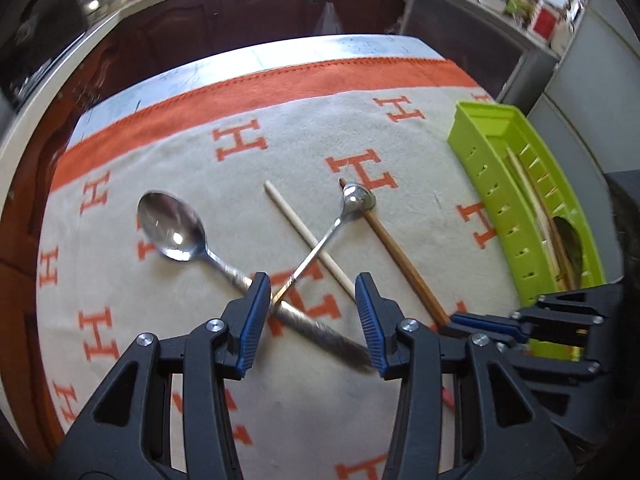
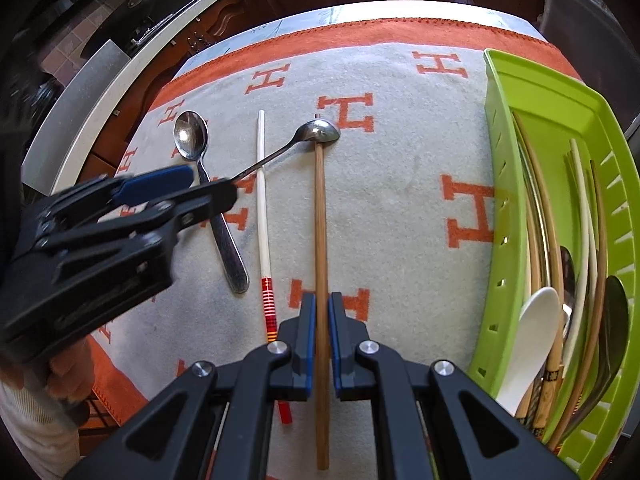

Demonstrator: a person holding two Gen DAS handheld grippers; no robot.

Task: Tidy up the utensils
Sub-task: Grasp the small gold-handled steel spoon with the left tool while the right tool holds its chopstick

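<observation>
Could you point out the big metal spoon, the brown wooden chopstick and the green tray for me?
big metal spoon (image 1: 172,226): left wrist view, on its bowl.
brown wooden chopstick (image 2: 319,216): right wrist view, mid-shaft.
green tray (image 2: 528,92): right wrist view, on its far bare floor.

The small spoon's (image 1: 320,240) handle end disappears behind the left tongs (image 1: 316,312). The right tongs (image 2: 322,336) cover part of the brown chopstick (image 2: 319,208). Utensils in the green tray (image 2: 504,216) overlap, their lower ends cut off by the frame edge.
</observation>
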